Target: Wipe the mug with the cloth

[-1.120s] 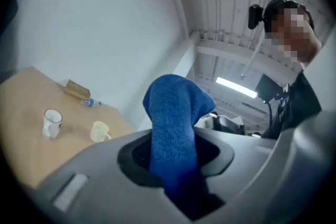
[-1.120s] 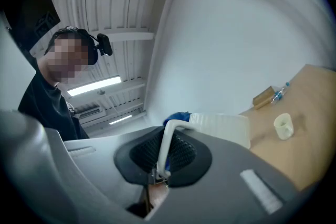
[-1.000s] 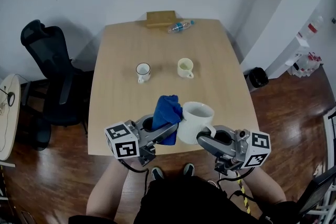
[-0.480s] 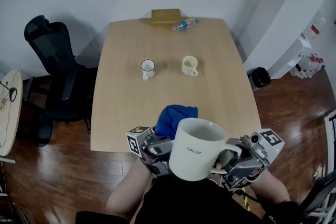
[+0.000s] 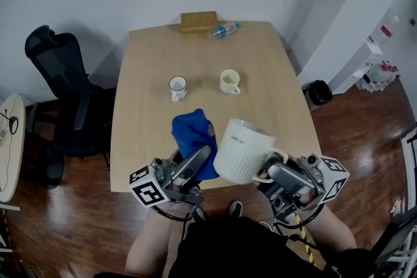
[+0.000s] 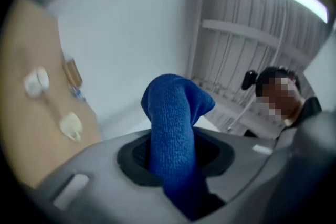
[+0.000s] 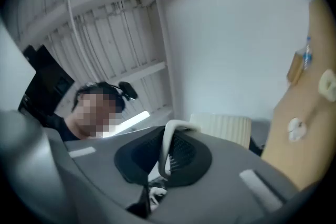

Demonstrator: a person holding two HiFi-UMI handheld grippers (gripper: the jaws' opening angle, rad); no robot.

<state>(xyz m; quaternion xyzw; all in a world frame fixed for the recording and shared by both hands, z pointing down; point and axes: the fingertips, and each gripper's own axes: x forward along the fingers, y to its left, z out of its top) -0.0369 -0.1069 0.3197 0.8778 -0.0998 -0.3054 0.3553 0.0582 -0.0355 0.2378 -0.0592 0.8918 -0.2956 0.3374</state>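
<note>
A big white mug (image 5: pixel 242 150) hangs in the air above the table's near edge, tilted with its base toward me. My right gripper (image 5: pixel 275 174) is shut on its handle (image 7: pixel 169 144), and the mug's ribbed wall (image 7: pixel 220 129) shows beyond the jaws. Left of the mug, my left gripper (image 5: pixel 199 159) is shut on a blue cloth (image 5: pixel 193 139). The cloth (image 6: pixel 173 134) stands up between the jaws, bunched at the top. In the head view cloth and mug sit side by side, nearly touching. Both grippers point upward.
The wooden table (image 5: pixel 150 120) carries a small white mug with a dark rim (image 5: pixel 177 88), a cream mug (image 5: pixel 229 82), a plastic bottle (image 5: pixel 221 30) and a brown box (image 5: pixel 199 21) at the far edge. A black office chair (image 5: pixel 62 94) stands left of the table.
Both grippers have risen and tipped upward. The mug swung close under the head camera half a second ago and now sits lower, base toward me. The cloth moved left and up.
</note>
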